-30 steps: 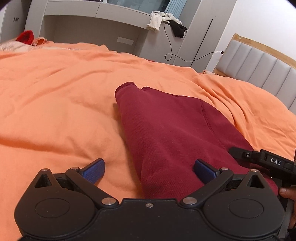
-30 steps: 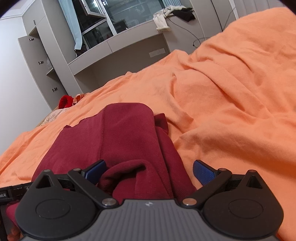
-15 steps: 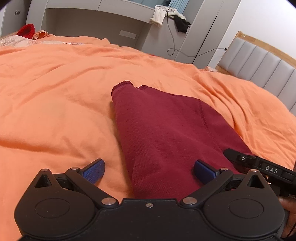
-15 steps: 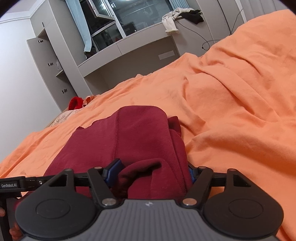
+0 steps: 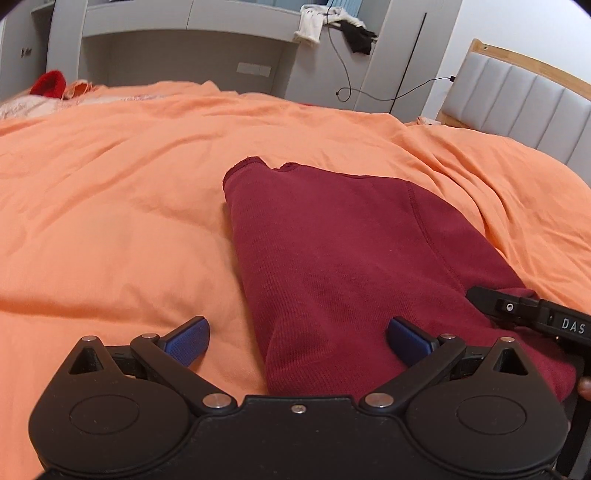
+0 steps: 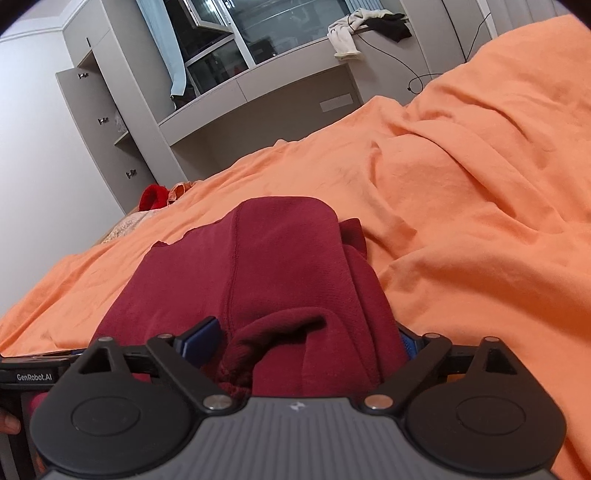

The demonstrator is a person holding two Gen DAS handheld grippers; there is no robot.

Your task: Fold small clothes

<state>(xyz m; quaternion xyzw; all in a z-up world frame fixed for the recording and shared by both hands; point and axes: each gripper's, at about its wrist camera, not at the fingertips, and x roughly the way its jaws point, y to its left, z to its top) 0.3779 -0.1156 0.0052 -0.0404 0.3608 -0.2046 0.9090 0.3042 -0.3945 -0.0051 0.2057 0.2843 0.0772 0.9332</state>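
Observation:
A dark red garment (image 5: pixel 332 258) lies folded lengthwise on the orange bedspread (image 5: pixel 110 221). My left gripper (image 5: pixel 297 338) is open over the garment's near left edge; one blue pad is over the sheet, the other over the cloth. In the right wrist view the garment (image 6: pixel 280 266) bunches up at its near end. My right gripper (image 6: pixel 303 341) is closed partway on that bunched end, with the blue pads pressed against the cloth on both sides. The right gripper's body also shows in the left wrist view (image 5: pixel 535 314).
A grey desk and cabinet unit (image 5: pixel 177 55) stands beyond the bed, with clothes (image 5: pixel 332 22) and a cable on it. A padded headboard (image 5: pixel 517 96) is at the right. A red item (image 5: pixel 48 83) lies at the bed's far left.
My right gripper has closed from wide open onto the garment's bunched near end. My left gripper stays open and has tilted slightly over the garment's edge.

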